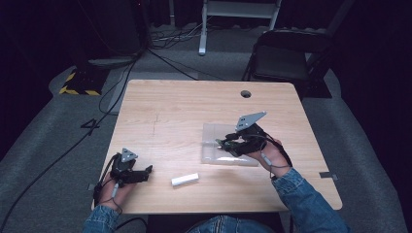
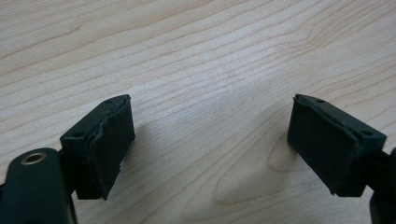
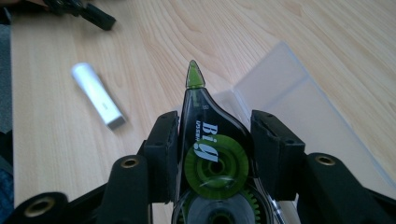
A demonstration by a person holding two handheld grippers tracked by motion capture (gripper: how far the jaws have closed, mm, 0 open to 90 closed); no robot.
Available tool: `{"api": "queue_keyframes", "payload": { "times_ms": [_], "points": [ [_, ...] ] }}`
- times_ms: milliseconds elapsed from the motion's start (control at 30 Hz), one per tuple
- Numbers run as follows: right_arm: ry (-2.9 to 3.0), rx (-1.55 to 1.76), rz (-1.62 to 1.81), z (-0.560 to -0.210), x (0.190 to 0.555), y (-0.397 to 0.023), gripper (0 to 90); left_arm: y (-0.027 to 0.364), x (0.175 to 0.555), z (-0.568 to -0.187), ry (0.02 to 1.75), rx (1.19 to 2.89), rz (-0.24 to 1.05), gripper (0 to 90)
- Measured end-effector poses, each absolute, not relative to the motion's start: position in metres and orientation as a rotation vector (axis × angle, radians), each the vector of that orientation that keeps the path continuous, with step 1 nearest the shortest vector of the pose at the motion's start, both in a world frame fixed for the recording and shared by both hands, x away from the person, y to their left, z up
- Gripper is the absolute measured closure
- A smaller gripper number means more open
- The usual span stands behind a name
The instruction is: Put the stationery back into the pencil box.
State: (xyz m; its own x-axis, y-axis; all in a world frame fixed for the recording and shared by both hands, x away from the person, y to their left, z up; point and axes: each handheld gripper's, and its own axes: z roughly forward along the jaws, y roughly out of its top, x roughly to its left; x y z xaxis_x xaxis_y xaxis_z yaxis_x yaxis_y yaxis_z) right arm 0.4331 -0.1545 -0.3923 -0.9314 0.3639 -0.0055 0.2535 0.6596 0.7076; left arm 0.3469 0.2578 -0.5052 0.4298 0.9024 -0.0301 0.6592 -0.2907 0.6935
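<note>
The far half of the worktop lies bare and open to a pass, apart from a small round hole near its far edge. Nearer the person, a clear flat plastic case lies under the right claw — it takes up the middle right. A white cap lies between the two claws, just beside the left claw, narrowing that gap — the front left corner holds the left hand
</note>
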Motion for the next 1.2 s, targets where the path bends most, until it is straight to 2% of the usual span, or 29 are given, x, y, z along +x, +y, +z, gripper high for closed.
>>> {"api": "queue_keyframes", "payload": {
  "times_ms": [467, 1200],
  "points": [
    [2.728, 0.606, 1.044, -0.415, 0.445, -0.190, 53.8, 0.258, 0.347, -0.505, 1.311, 2.050, 0.494, 15.2],
    [2.743, 0.593, 0.935, -0.441, 0.455, -0.204, 53.7, 0.258, 0.347, -0.505, 1.311, 2.050, 0.494, 15.2]
  ]
}}
